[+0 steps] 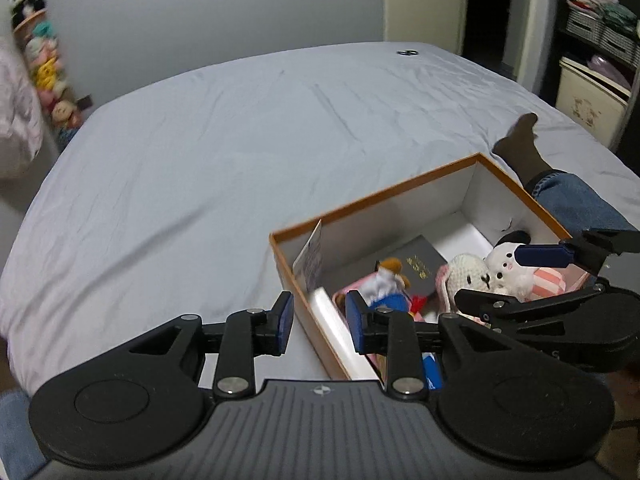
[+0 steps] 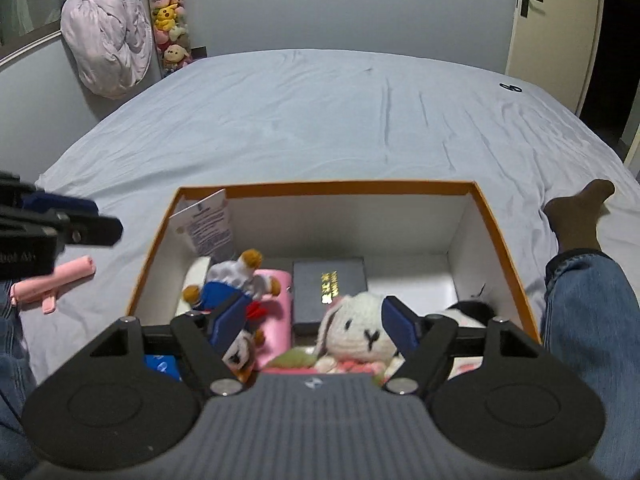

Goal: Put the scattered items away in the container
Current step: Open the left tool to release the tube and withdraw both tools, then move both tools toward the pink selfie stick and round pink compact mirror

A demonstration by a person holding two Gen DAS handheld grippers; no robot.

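Note:
An orange-rimmed white box (image 2: 328, 189) (image 1: 376, 196) stands on the bed. Inside lie a duck plush in blue (image 2: 232, 284), a pink pouch (image 2: 276, 320), a dark case with gold lettering (image 2: 328, 284), a white crocheted rabbit (image 2: 360, 328) (image 1: 468, 276) and a black-and-white plush (image 1: 506, 258). My right gripper (image 2: 316, 326) (image 1: 516, 280) hovers open over the rabbit, holding nothing. My left gripper (image 1: 320, 322) (image 2: 92, 216) hangs above the box's left wall, pads apart and empty. A pink rolled item (image 2: 60, 280) lies on the sheet left of the box.
A person's jeans leg and dark sock (image 2: 580, 216) (image 1: 520, 140) rest on the bed right of the box. A lilac bedding bundle (image 2: 108, 32) and a column of plush toys (image 2: 170, 16) hang on the far left. A small black object (image 2: 511, 88) lies far back.

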